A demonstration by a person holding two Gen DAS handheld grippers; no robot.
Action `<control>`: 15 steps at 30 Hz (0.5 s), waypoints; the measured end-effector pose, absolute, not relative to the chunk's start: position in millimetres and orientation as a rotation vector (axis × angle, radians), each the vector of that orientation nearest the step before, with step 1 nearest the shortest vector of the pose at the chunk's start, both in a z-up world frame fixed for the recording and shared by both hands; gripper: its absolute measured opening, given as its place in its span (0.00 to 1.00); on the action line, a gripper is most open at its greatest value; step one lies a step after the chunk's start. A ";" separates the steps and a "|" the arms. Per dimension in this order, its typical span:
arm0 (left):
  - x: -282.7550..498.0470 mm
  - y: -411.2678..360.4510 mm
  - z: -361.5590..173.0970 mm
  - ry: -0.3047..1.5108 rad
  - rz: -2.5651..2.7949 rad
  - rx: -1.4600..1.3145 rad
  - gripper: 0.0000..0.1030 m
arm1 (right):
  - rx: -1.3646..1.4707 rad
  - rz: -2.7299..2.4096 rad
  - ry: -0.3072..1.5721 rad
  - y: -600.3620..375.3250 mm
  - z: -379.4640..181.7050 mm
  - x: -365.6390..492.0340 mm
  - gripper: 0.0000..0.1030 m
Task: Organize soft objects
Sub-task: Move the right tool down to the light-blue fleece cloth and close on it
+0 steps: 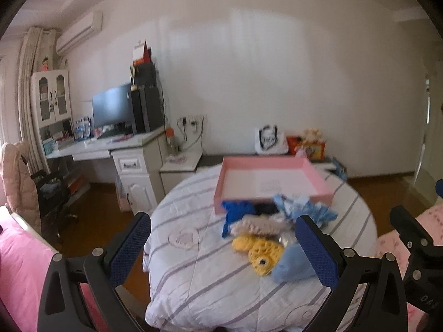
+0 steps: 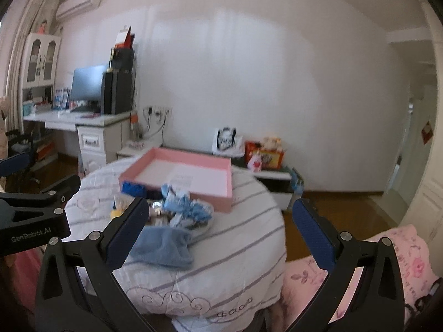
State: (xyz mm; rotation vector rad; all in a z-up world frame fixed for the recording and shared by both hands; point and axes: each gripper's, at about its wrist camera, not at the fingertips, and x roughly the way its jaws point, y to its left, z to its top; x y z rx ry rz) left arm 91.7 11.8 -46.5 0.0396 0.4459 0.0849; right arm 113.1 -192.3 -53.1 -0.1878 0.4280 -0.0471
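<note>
A pile of soft things lies on a striped white quilt (image 1: 193,276) in front of an empty pink tray (image 1: 271,178). In the left wrist view I see a yellow crocheted piece (image 1: 259,251), a dark blue piece (image 1: 235,213), a light blue cloth (image 1: 293,269) and a pale blue ruffled item (image 1: 313,210). My left gripper (image 1: 221,243) is open and empty, short of the pile. In the right wrist view the tray (image 2: 177,174), the light blue cloth (image 2: 163,244) and the ruffled item (image 2: 188,207) show. My right gripper (image 2: 221,227) is open and empty, just right of the pile.
A desk (image 1: 110,144) with a monitor (image 1: 112,108) stands at the far left, with a chair (image 1: 52,193). A low shelf with a white bag (image 1: 270,139) and boxes lines the far wall. Pink bedding (image 2: 387,262) lies at the right, wooden floor beyond.
</note>
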 end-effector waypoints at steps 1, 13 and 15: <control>94.2 11.5 -47.4 0.467 0.085 0.041 1.00 | -0.189 -0.047 0.448 -192.2 -58.0 118.1 1.00; 144.6 18.0 -77.3 0.677 0.076 0.031 1.00 | -0.193 -0.023 0.655 -191.7 -110.5 159.6 1.00; 151.2 19.2 -79.7 0.699 0.082 0.031 1.00 | -0.192 -0.029 0.672 -190.3 -115.6 162.8 1.00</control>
